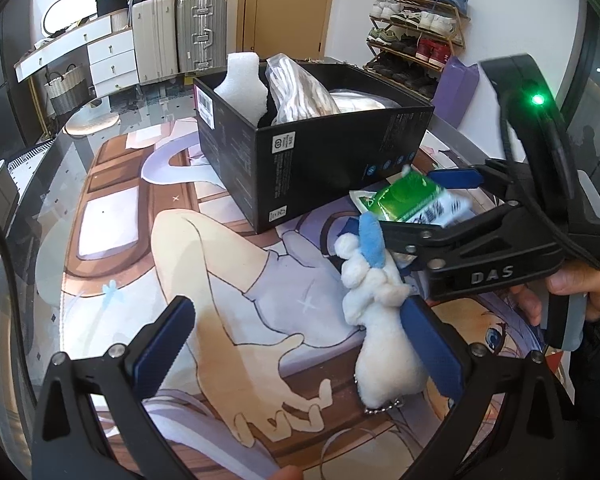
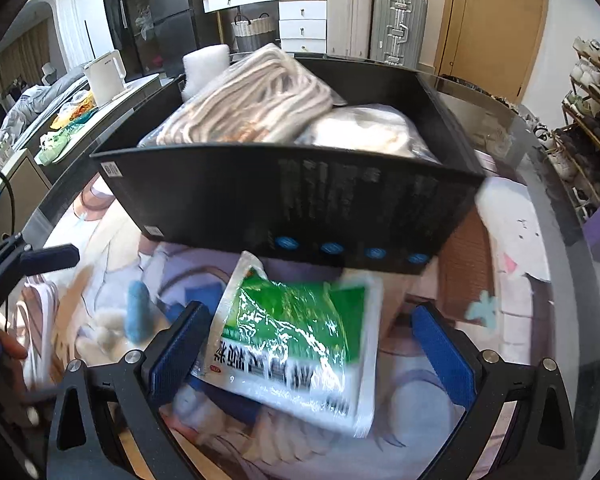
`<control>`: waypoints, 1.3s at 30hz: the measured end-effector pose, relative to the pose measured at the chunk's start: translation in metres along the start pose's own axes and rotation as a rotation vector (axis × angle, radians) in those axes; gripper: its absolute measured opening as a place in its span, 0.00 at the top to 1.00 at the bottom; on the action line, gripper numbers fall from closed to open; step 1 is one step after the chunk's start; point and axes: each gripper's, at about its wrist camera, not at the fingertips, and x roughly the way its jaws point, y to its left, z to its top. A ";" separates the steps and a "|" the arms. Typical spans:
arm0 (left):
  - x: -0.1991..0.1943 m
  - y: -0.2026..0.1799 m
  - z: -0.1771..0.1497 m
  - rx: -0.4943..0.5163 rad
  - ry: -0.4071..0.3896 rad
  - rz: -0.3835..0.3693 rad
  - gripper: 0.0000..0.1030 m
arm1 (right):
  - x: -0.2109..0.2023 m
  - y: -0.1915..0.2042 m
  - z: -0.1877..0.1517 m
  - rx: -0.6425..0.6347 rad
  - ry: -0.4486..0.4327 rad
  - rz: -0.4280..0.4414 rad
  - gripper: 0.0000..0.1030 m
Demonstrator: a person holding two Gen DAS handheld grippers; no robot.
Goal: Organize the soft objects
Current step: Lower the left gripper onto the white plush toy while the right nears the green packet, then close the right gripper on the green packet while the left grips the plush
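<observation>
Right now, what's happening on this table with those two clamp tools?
A person is tidying soft things into a black box with a handheld gripper in each hand. The right gripper is open around a green-and-white packet that sits just in front of the box. The left gripper is open too, one finger touching a white plush toy on the printed mat. The box already holds a foam piece and bagged rope.

Black gripper frames point(image 1: 484, 248) — blue pads point(image 1: 162, 346), silver screws, "DAS" lettering, green LED
</observation>
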 end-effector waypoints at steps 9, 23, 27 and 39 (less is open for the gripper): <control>0.001 -0.001 0.000 0.005 0.005 -0.001 0.00 | -0.009 -0.026 -0.016 0.007 -0.005 -0.007 0.01; 0.003 -0.001 0.001 0.003 0.008 -0.005 0.00 | -0.014 -0.024 -0.019 -0.011 -0.036 0.011 0.22; 0.003 -0.001 0.001 0.005 0.008 -0.004 0.00 | -0.019 -0.023 -0.022 -0.018 -0.049 0.017 0.38; 0.002 -0.003 0.000 0.009 0.012 -0.009 0.00 | -0.036 -0.026 -0.048 -0.006 -0.066 0.040 0.43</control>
